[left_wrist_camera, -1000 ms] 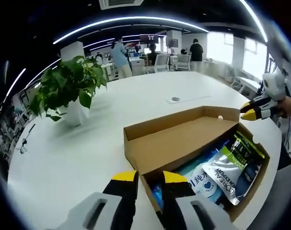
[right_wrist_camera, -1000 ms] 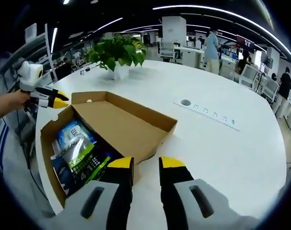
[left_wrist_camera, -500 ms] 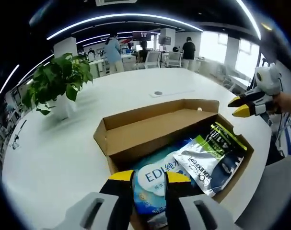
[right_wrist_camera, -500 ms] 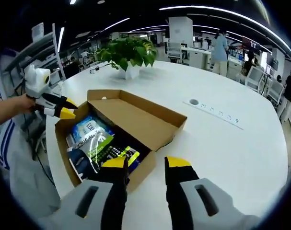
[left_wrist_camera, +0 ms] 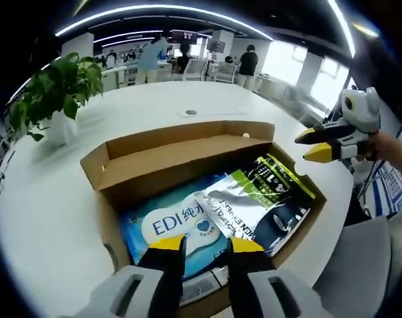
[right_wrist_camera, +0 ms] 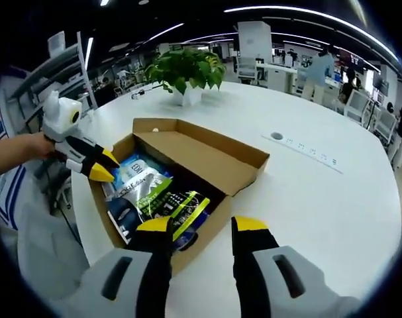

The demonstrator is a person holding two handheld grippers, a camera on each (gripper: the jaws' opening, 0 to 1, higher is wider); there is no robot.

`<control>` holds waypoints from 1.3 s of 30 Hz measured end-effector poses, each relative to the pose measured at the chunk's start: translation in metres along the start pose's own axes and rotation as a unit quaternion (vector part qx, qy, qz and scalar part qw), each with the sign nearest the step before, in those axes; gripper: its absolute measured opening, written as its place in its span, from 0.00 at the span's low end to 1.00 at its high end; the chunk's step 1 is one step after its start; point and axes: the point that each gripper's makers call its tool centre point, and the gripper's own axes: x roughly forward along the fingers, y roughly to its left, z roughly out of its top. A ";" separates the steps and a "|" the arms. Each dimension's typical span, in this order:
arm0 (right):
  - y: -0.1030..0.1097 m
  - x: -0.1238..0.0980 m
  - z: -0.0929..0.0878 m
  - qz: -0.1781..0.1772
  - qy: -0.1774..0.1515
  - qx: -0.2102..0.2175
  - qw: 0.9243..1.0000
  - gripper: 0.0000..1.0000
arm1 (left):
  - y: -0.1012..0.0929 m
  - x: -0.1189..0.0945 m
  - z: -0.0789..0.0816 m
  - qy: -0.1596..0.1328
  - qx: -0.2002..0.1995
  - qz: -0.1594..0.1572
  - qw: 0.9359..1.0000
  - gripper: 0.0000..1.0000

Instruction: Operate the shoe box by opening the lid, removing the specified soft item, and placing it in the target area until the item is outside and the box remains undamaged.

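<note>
An open cardboard shoe box lies on the white table with its lid folded back. Inside lie a blue "EDI" soft pack and a green-and-silver pouch. My left gripper hovers open just above the blue pack at the box's near end, and it enters the right gripper view from the left. My right gripper is open over the box's long side wall. It comes into the left gripper view from the right, beside the box's corner.
A potted plant stands on the round white table beyond the box. A socket strip is set into the tabletop. A grey chair stands near the table edge. People stand among desks far behind.
My left gripper has come over the open box to the blue pack. My right gripper has closed in on the box's side. The box and its contents have stayed put.
</note>
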 end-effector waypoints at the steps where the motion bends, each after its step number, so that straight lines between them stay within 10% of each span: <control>1: 0.001 0.000 -0.001 0.001 0.000 0.000 1.000 0.33 | -0.001 0.001 -0.001 0.002 -0.001 -0.001 1.000 0.25; 19: 0.019 0.004 -0.009 0.019 0.001 -0.002 1.000 0.33 | -0.032 0.019 -0.011 0.029 -0.073 -0.083 0.993 0.19; 39: 0.035 0.019 -0.010 0.042 0.008 0.000 0.999 0.31 | -0.023 0.014 -0.009 0.018 -0.102 -0.083 0.991 0.00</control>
